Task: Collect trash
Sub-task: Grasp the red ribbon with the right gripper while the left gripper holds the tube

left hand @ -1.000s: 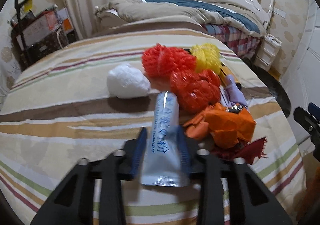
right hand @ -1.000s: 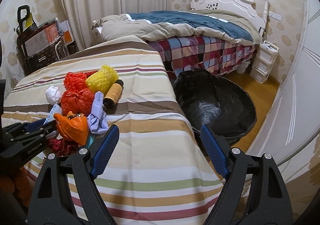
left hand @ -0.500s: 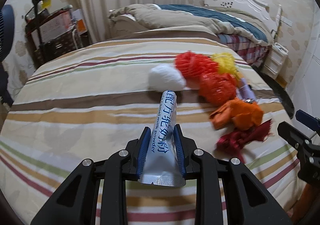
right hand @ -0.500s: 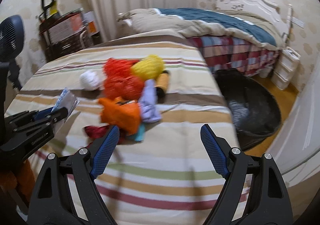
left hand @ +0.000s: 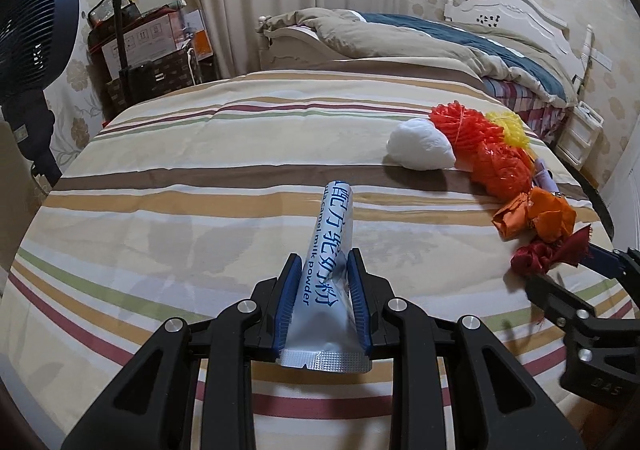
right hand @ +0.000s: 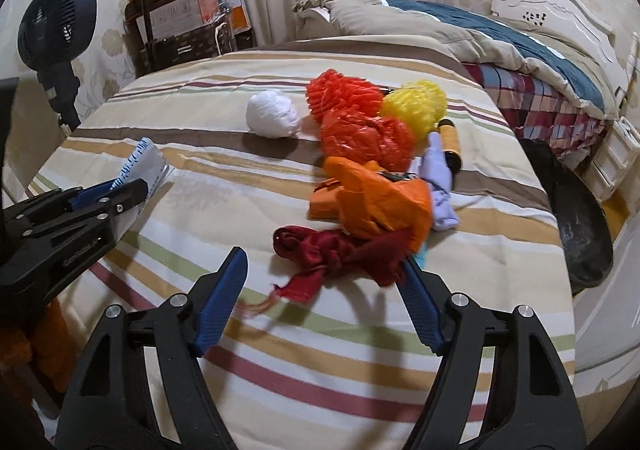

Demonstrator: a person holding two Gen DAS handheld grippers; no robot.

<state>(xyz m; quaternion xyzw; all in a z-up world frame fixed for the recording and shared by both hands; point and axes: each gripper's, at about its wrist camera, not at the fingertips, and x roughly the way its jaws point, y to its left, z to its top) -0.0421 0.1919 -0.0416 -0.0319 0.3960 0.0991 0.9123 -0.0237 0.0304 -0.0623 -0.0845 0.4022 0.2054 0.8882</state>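
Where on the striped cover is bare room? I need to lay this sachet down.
The striped cover lies bare left of the white wad, toward the fan. Crowded on the right: orange bag, dark red cloth, net balls.

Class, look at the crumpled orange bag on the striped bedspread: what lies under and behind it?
Behind the orange bag sits a red plastic wad; a lilac cloth pokes out beside it. A teal scrap peeks from beneath; the rest is covered.

The striped bedspread [right hand: 360,334] carries a white wad [right hand: 273,113], red netting [right hand: 368,140], orange wrapper [right hand: 380,202], and dark red cloth [right hand: 332,250].
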